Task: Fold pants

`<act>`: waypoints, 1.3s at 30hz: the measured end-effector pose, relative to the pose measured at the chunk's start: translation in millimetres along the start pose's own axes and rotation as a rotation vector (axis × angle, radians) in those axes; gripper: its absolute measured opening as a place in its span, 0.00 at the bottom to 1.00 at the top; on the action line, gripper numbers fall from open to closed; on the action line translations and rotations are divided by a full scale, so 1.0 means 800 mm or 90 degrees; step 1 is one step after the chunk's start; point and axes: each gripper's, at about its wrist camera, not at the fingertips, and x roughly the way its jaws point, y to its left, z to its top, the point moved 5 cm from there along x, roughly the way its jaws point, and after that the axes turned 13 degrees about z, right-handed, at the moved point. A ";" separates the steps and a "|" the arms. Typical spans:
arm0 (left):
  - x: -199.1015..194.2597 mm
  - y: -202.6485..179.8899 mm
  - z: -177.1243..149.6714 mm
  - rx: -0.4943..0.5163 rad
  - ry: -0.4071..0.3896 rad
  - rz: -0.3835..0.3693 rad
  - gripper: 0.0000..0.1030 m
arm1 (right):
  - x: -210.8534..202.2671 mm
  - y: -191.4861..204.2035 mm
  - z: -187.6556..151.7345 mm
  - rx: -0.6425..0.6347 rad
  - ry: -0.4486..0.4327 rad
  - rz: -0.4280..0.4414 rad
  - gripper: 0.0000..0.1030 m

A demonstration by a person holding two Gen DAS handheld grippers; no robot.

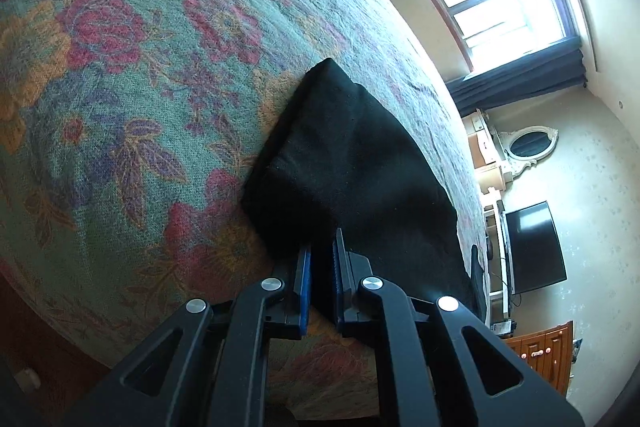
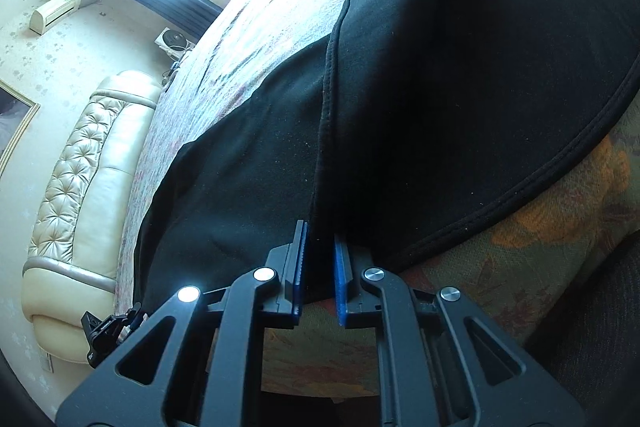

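1. Pants (image 2: 440, 99): soft, limp, light knit by the look, no stiffness, so any unheld part will prob sag and drag on the bed. Fleecy nap should grip the pads OK, not slippery. Best hold = edges/hems, two layers pinched together, one corner per tongs.
2. Look: plain black, matte, a bit linty, stitched hem curving off to the right of the right tongs (image 2: 320, 251); one panel already lapped over another ahead of them.
3. Place: spread on the floral bedspread (image 1: 120, 87), directly ahead of both tongs.
4. Left tongs (image 1: 322, 259): pinching a black pants edge.
5. Right tongs: clamped on the pants' near edge, fabric between the blue pads (image 2: 342, 279).
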 end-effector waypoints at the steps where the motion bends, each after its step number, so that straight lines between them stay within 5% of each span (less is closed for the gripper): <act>1: -0.003 0.000 0.000 -0.005 -0.002 -0.004 0.09 | -0.002 0.000 0.000 0.000 -0.002 0.002 0.11; 7: 0.006 0.012 -0.003 -0.001 0.018 -0.002 0.12 | -0.005 -0.017 0.003 0.033 0.018 0.014 0.11; 9: -0.001 0.014 -0.003 0.003 0.020 -0.010 0.13 | -0.021 -0.015 0.012 0.025 0.005 -0.009 0.20; 11: -0.015 0.020 -0.002 0.025 0.002 0.016 0.18 | -0.045 -0.004 0.031 -0.021 -0.027 -0.050 0.40; 16: -0.059 0.010 0.004 0.107 -0.083 0.085 0.18 | -0.060 0.042 0.129 -0.151 -0.084 -0.129 0.73; 18: -0.067 -0.013 0.002 0.132 -0.094 0.066 0.19 | -0.028 0.057 0.173 -0.229 -0.066 -0.185 0.77; 21: -0.054 -0.062 -0.008 0.168 -0.075 0.036 0.36 | 0.053 0.059 0.228 -0.341 0.006 -0.310 0.79; 27: 0.006 -0.150 -0.057 0.232 0.006 -0.033 0.38 | 0.171 -0.009 0.292 -0.375 0.136 -0.482 0.79; 29: 0.023 -0.175 -0.076 0.243 0.030 -0.056 0.67 | 0.189 -0.027 0.296 -0.384 0.175 -0.509 0.80; 30: 0.031 -0.187 -0.085 0.246 0.038 -0.065 0.72 | 0.190 -0.031 0.296 -0.383 0.174 -0.498 0.80; 32: 0.046 -0.214 -0.106 0.263 0.065 -0.087 0.73 | 0.180 -0.036 0.305 -0.347 0.160 -0.461 0.58; 34: 0.061 -0.234 -0.123 0.282 0.094 -0.084 0.73 | 0.159 -0.037 0.311 -0.329 0.134 -0.450 0.12; 39: 0.091 -0.264 -0.160 0.309 0.144 -0.091 0.73 | 0.072 -0.033 0.316 -0.292 0.042 -0.358 0.07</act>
